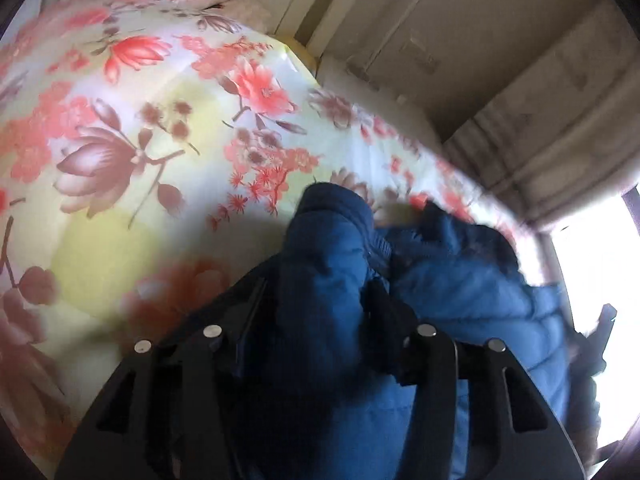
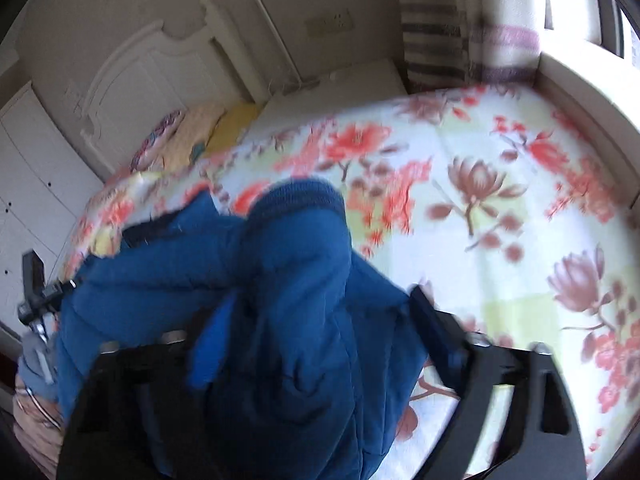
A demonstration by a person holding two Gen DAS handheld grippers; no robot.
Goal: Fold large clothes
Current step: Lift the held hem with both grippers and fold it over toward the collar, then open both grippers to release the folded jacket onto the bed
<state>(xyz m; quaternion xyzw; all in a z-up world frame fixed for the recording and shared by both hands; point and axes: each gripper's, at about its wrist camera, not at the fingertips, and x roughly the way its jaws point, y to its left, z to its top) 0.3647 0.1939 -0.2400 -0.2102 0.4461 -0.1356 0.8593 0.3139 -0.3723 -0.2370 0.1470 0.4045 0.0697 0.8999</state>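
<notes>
A blue padded jacket lies bunched on a floral bedsheet. In the left wrist view one sleeve runs between the fingers of my left gripper, and its cuff sticks out past the tips. The fingers stand apart, and the puffy cloth fills the gap and touches both. In the right wrist view the jacket also passes through my right gripper. Its jaws are wide open. The right finger is clear of the cloth and the left finger is hidden under it.
The bedsheet stretches out flat beyond the jacket. A white headboard and pillows are at the far end. A striped curtain hangs by the window. White cupboards line the left side.
</notes>
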